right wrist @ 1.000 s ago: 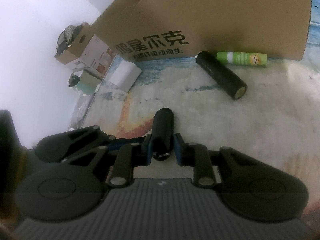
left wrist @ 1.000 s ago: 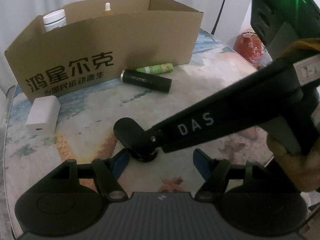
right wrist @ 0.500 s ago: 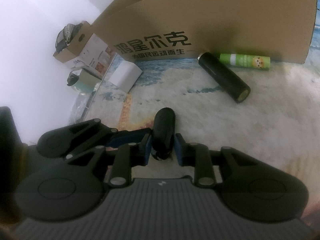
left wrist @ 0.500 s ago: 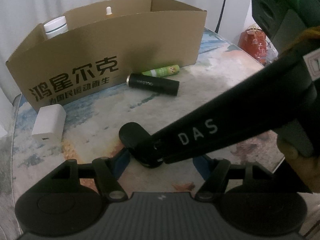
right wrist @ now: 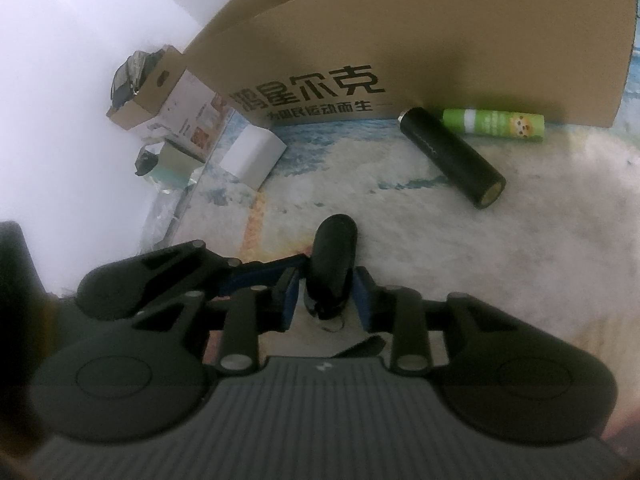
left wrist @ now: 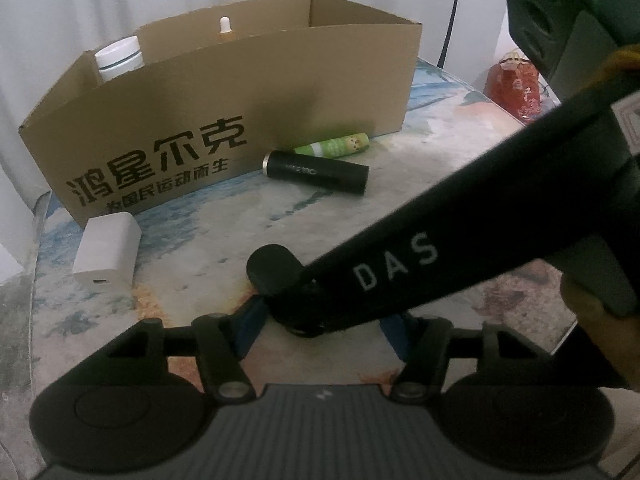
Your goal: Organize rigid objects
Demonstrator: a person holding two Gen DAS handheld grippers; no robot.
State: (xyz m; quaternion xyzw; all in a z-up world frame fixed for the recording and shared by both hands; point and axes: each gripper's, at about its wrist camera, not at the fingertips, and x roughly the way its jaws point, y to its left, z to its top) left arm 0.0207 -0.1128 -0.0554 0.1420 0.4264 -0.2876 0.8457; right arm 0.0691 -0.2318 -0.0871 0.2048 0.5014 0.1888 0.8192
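A small black oval object [right wrist: 334, 256] stands between the pads of my right gripper [right wrist: 328, 300], whose jaws have parted slightly from it. It also shows in the left wrist view [left wrist: 274, 270], under the right gripper's long black finger [left wrist: 400, 264]. My left gripper [left wrist: 320, 320] is open around that spot, holding nothing. A black cylinder [left wrist: 316, 172] and a green tube [left wrist: 332, 145] lie on the table before the cardboard box [left wrist: 224, 92]. A white charger block [left wrist: 106, 256] lies at the left.
The box holds a white jar [left wrist: 120, 58] and a small dropper bottle [left wrist: 226, 28]. A red packet [left wrist: 516, 90] sits at the table's far right. Beyond the table's left edge are a small carton [right wrist: 160, 92] and a cup [right wrist: 168, 164].
Both grippers have drawn back and up from the box a little. The right gripper's jaws have opened slightly around the black oval object.
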